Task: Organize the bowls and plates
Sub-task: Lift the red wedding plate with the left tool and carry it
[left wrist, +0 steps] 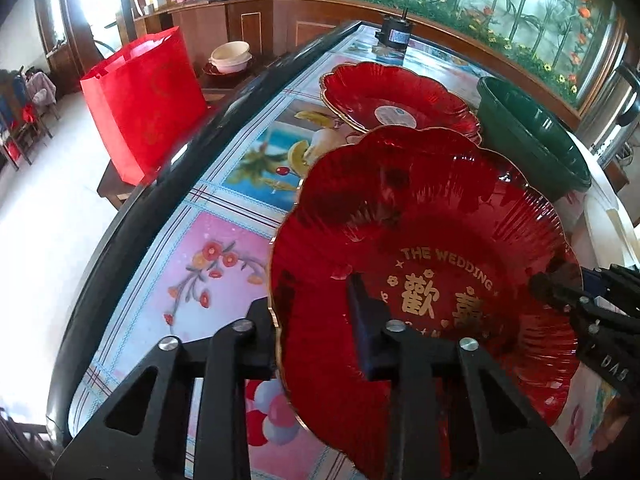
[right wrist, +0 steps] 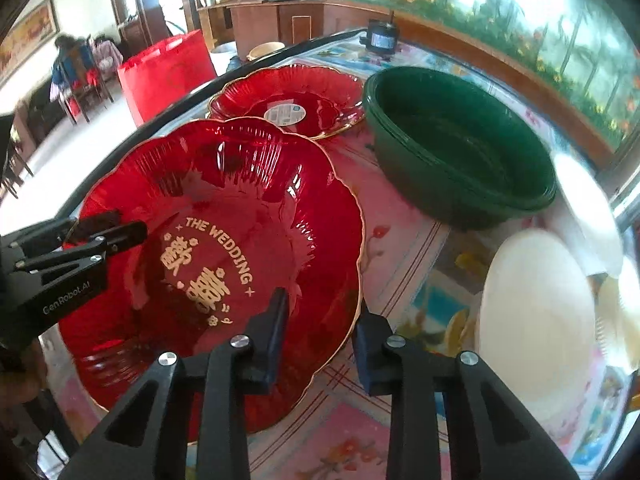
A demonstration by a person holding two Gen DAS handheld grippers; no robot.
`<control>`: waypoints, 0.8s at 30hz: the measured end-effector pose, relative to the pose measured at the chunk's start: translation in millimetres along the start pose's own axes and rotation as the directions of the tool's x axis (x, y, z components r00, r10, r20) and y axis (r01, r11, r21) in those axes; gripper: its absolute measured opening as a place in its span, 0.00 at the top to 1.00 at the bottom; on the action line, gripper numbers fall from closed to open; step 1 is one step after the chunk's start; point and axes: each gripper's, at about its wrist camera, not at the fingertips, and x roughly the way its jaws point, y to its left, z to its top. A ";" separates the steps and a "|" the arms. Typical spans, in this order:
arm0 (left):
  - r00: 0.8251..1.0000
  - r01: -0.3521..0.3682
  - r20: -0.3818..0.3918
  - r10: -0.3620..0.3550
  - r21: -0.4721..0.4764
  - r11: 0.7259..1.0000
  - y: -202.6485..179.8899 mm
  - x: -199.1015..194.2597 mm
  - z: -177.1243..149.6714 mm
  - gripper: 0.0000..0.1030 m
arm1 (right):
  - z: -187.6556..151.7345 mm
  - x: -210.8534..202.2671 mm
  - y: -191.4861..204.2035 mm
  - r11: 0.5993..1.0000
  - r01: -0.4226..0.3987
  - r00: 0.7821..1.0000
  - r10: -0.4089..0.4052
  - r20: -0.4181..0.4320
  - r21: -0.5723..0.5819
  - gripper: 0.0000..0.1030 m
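Note:
A red scalloped glass plate (left wrist: pixel 424 216) with gold "THE WEDDING" lettering is held over the table; it also shows in the right wrist view (right wrist: pixel 224 200). My left gripper (left wrist: pixel 316 320) straddles its left rim, one finger inside and one outside, shut on it. My right gripper (right wrist: pixel 320 320) straddles its right rim the same way. A second red plate (left wrist: pixel 400 98) with a round sticker lies behind it, also in the right wrist view (right wrist: pixel 288 100). A stack of dark green bowls (right wrist: pixel 460 148) stands to the right, also in the left wrist view (left wrist: pixel 532 136).
White bowls (right wrist: pixel 536 320) lie at the right. The table (left wrist: pixel 224 240) has a patterned cover and a dark curved edge. A black motor-like object (left wrist: pixel 394 34) sits at the far end. A red bag (left wrist: pixel 144 96) stands beyond the edge.

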 end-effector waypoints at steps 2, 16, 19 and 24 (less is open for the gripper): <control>1.000 0.001 -0.002 -0.001 0.000 1.000 0.7 0.5 0.9 0.74 | -0.3 -0.6 -1.0 1.000 -0.008 1.000 0.008 0.005 0.001 0.74; 0.999 0.026 -0.018 -0.026 0.004 1.000 0.0 1.4 0.9 0.74 | -5.6 -2.3 -15.2 0.998 0.014 1.000 -0.014 0.002 0.069 0.46; 0.999 0.030 -0.020 -0.030 0.001 1.000 0.7 1.5 2.1 0.74 | -6.3 -0.8 -19.6 0.997 0.049 0.999 -0.048 -0.019 0.060 0.36; 0.998 0.057 -0.026 -0.057 0.002 0.998 0.5 3.4 2.5 0.74 | -7.2 -1.2 -20.8 0.995 0.056 0.998 -0.056 -0.009 0.079 0.52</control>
